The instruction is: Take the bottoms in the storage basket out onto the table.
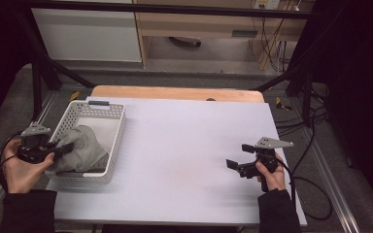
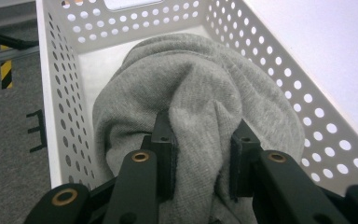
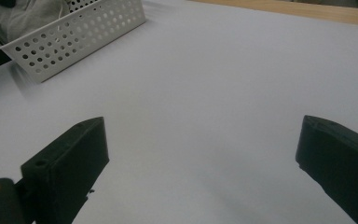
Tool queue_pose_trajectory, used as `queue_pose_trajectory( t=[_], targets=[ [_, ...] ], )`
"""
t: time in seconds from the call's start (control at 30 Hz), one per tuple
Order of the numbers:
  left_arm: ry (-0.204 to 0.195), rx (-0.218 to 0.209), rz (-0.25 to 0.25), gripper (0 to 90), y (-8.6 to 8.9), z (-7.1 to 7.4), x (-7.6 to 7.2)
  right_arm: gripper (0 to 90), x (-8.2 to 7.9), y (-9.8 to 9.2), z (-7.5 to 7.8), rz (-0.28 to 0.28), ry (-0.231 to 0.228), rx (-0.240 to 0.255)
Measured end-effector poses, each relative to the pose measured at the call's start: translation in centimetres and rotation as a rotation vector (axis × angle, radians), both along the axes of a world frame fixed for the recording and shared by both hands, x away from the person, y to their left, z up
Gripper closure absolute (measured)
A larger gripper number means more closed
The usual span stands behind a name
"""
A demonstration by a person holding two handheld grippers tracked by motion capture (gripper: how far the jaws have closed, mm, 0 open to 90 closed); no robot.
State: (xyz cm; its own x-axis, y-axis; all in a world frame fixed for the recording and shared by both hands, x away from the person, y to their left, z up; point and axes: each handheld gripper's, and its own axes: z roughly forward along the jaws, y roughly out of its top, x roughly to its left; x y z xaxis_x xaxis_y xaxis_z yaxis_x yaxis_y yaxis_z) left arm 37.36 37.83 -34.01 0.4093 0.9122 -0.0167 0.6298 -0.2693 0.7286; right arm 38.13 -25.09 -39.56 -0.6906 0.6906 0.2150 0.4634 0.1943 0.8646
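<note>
Black jaws of my left gripper are right up at the lens, pinched together on a fold of the grey cloth, fabric bunched up between the two pads. So yeah, left one is clamped on the cloth. That cloth sits heaped inside the white perforated basket, toward its near end, and a bit of it rides up over the basket's near-left rim where my left hand comes in from outside the basket.

My right gripper is well apart from the basket, off to its right, hovering over the bare white tabletop with my right hand wrapped around the handle. Its jaws are spread wide with nothing between them, just table surface showing through the gap. From the right gripper view the basket sits way off in the far left corner, a bit of grey cloth poking above its wall.
</note>
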Motion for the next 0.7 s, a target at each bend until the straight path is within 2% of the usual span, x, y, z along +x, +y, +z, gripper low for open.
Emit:
queue_pose_trajectory(
  t=[0.7],
  targets=[
    [-0.022, -0.01, -0.002, 69.4, 0.0, 1.2, -0.6, 2.7, 0.0, 0.0, 0.0, -0.001, 0.001, -0.003]
  ],
)
